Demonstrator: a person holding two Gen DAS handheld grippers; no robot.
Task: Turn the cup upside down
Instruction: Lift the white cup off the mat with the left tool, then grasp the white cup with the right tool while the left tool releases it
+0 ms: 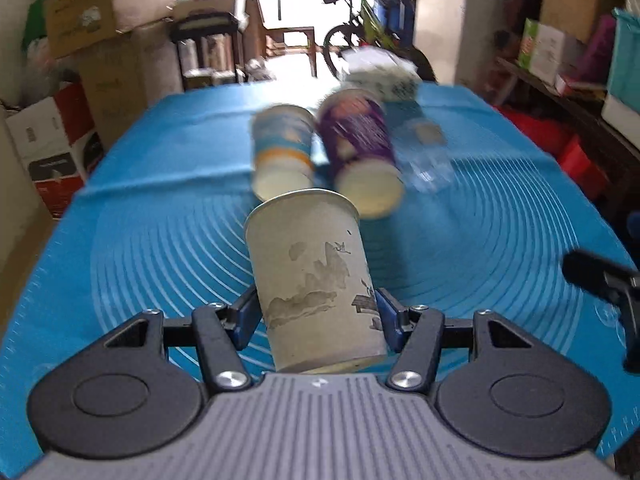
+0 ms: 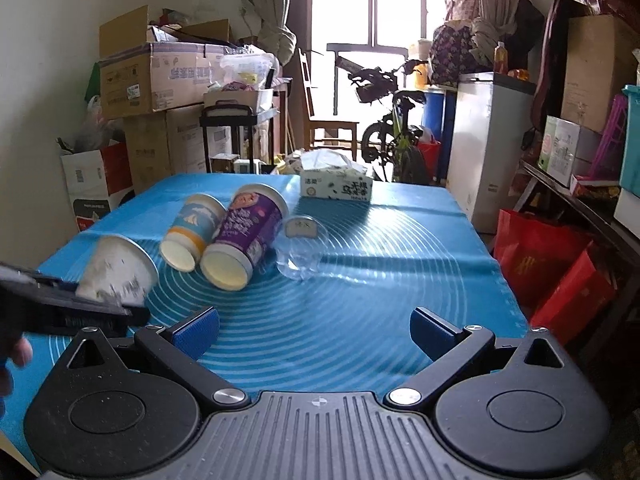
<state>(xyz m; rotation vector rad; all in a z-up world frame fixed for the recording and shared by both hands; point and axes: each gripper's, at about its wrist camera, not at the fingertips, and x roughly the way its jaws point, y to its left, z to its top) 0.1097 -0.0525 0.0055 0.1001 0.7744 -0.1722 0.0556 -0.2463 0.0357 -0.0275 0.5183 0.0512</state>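
My left gripper (image 1: 316, 312) is shut on a white paper cup with a grey ink landscape (image 1: 310, 276). It holds the cup above the blue mat, tilted, with the wide rim pointing away from me. The same cup (image 2: 118, 270) shows at the left of the right wrist view, held by the left gripper (image 2: 76, 308). My right gripper (image 2: 314, 330) is open and empty above the mat's near part.
A blue-and-orange cup (image 2: 194, 230), a purple cup (image 2: 246, 236) and a clear plastic cup (image 2: 302, 250) lie on their sides on the blue mat (image 2: 380, 280). A tissue box (image 2: 336, 186) stands at the far edge. Boxes, a bicycle and red bags surround the table.
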